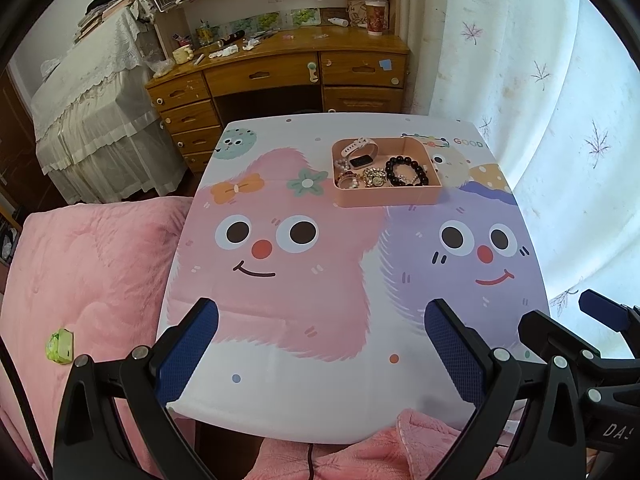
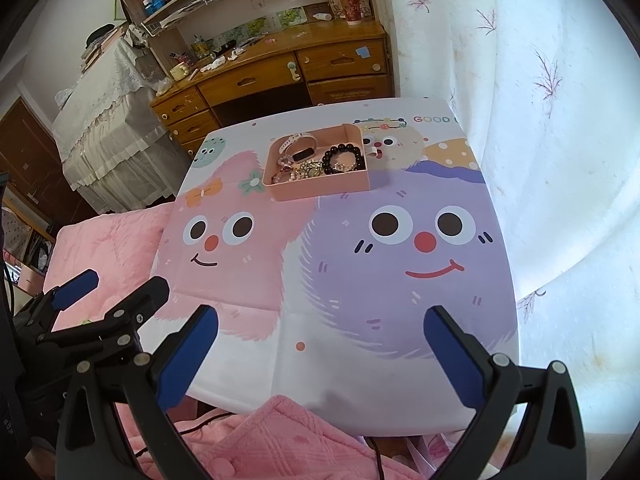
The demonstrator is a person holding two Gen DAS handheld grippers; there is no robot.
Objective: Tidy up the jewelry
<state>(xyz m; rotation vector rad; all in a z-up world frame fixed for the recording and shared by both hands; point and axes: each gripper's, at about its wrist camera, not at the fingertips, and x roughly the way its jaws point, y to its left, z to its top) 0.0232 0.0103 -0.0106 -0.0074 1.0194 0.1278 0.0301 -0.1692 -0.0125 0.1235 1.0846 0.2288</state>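
**Jewelry all in the tray, nothing loose on the table**

The pink tray [image 1: 386, 194] sits toward the far side of the cartoon-printed table [image 1: 280, 360], well apart from both tools. Everything to be sorted appears to lie inside it: a white-strapped watch [image 1: 360, 148] at the back, a black bead bracelet [image 1: 406, 170] on the right, a gold piece [image 1: 374, 178] in the middle, and pearl-like strands [image 1: 346, 174] on the left, partly tangled and too small to tell apart. No jewelry shows on the tabletop outside the tray.

The left gripper [image 1: 320, 356] hangs over the near table edge with its jaws spread wide and nothing between them. The right gripper [image 2: 320, 356] hangs beside it, also spread wide and empty.

Judging from this, gathering the pieces into the tray looks done or nearly so; if anything is left, it would be untangling or arranging the pile, as the tray has no visible dividers
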